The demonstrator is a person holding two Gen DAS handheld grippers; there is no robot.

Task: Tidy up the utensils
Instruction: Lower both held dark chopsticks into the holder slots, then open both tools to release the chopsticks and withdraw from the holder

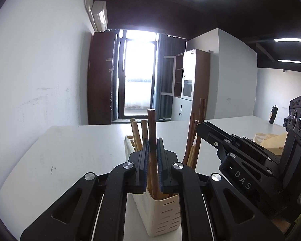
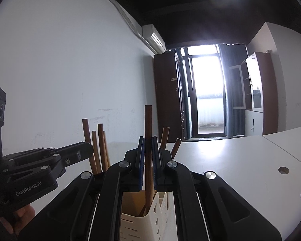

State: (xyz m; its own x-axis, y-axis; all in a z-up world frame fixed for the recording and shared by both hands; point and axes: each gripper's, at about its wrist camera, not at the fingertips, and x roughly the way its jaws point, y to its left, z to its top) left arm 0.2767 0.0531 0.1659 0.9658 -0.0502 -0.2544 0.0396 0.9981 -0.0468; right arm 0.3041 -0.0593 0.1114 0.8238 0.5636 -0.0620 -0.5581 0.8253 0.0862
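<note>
A white slotted utensil holder point(image 1: 164, 212) stands on the white table point(image 1: 70, 156) and holds several wooden-handled utensils upright. My left gripper point(image 1: 152, 150) is shut on a dark brown wooden handle point(image 1: 152, 124) that stands in the holder. My right gripper point(image 2: 148, 150) is shut on another dark wooden handle point(image 2: 148, 124) above the holder point(image 2: 142, 221). The right gripper also shows in the left wrist view point(image 1: 202, 128), beside more handles point(image 1: 198, 130). The left gripper shows in the right wrist view point(image 2: 86, 150) at the left, among handles point(image 2: 96, 146).
A second cream holder compartment point(image 1: 129, 144) with light wooden handles point(image 1: 137, 134) sits behind. Brown paper point(image 1: 271, 140) lies on the table at right. The table has round cable holes point(image 2: 283, 170). A white wall is on the left; cabinets and a bright door stand beyond.
</note>
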